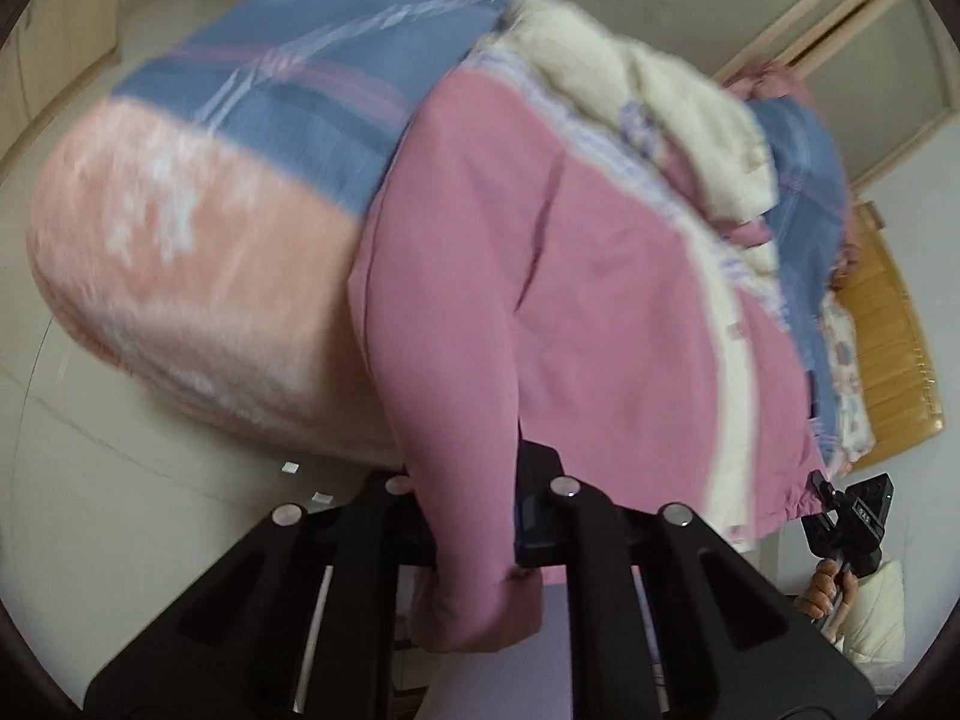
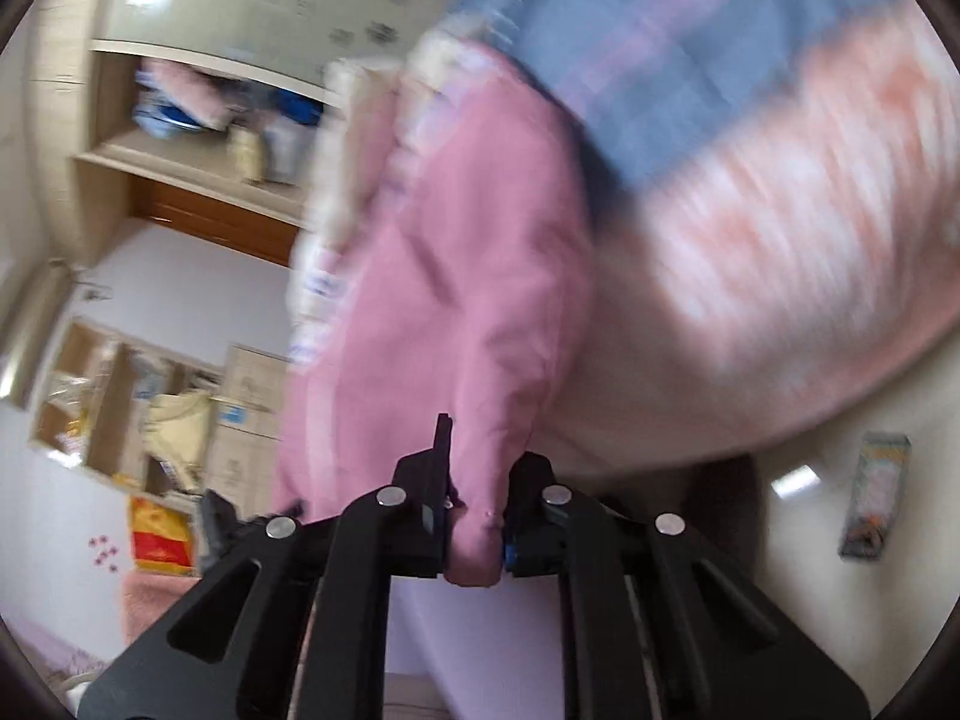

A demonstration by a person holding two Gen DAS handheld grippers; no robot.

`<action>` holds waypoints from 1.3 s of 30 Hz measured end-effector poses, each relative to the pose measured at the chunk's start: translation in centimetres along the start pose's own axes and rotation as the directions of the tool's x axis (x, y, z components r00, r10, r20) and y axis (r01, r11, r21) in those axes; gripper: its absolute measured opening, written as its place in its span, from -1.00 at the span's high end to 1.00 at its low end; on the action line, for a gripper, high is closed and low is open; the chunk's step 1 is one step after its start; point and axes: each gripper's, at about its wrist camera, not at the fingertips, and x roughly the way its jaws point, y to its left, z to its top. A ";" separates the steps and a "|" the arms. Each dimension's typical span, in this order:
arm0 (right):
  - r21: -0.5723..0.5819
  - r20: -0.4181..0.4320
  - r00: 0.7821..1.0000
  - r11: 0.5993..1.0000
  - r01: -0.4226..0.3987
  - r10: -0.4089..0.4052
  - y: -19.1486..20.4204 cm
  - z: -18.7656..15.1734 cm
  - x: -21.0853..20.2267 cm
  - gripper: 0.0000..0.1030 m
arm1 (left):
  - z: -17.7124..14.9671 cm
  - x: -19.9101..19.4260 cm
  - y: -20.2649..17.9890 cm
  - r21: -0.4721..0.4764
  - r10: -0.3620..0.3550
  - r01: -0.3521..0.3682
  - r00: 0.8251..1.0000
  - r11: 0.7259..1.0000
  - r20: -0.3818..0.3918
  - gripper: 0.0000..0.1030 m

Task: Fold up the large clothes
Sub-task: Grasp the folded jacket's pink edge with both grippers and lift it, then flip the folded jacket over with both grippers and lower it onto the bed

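Note:
A large pink jacket [image 1: 600,312] with cream trim and a cream lining lies over a bed with a pink and blue blanket [image 1: 198,252]. My left gripper [image 1: 474,516] is shut on a pink sleeve of the jacket, whose cuff hangs down between the fingers. My right gripper [image 2: 477,510] is shut on the other pink sleeve end [image 2: 474,558] of the jacket [image 2: 468,276]. The right gripper also shows at the right edge of the left wrist view [image 1: 852,516], at the jacket's hem. Both views are blurred.
The blanket [image 2: 780,228] covers the bed. A wooden headboard [image 1: 888,324] is at the right. Shelves with clutter [image 2: 198,126] and cardboard boxes [image 2: 240,414] stand at the left. A small box [image 2: 876,498] lies on the pale floor.

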 end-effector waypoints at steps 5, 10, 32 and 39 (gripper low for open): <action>-0.187 0.100 0.992 0.981 -0.052 0.071 7.2 3.8 -2.3 0.77 | 4.2 -6.0 -2.7 0.031 -0.188 0.185 0.967 0.982 0.170 0.76; -0.293 0.158 0.981 0.954 -0.065 0.115 12.0 9.6 -0.2 0.77 | 9.2 -7.7 -5.1 0.041 -0.237 0.234 0.945 0.971 0.227 0.76; -0.213 0.305 0.935 0.944 0.252 -0.181 9.5 35.0 19.5 0.78 | 37.1 9.2 -7.7 -0.129 -0.014 0.041 0.979 0.991 0.203 0.63; -0.115 0.126 0.962 0.959 0.258 -0.244 1.2 35.8 26.7 0.67 | 36.7 18.5 -1.8 -0.251 -0.065 0.083 0.995 0.964 0.076 0.48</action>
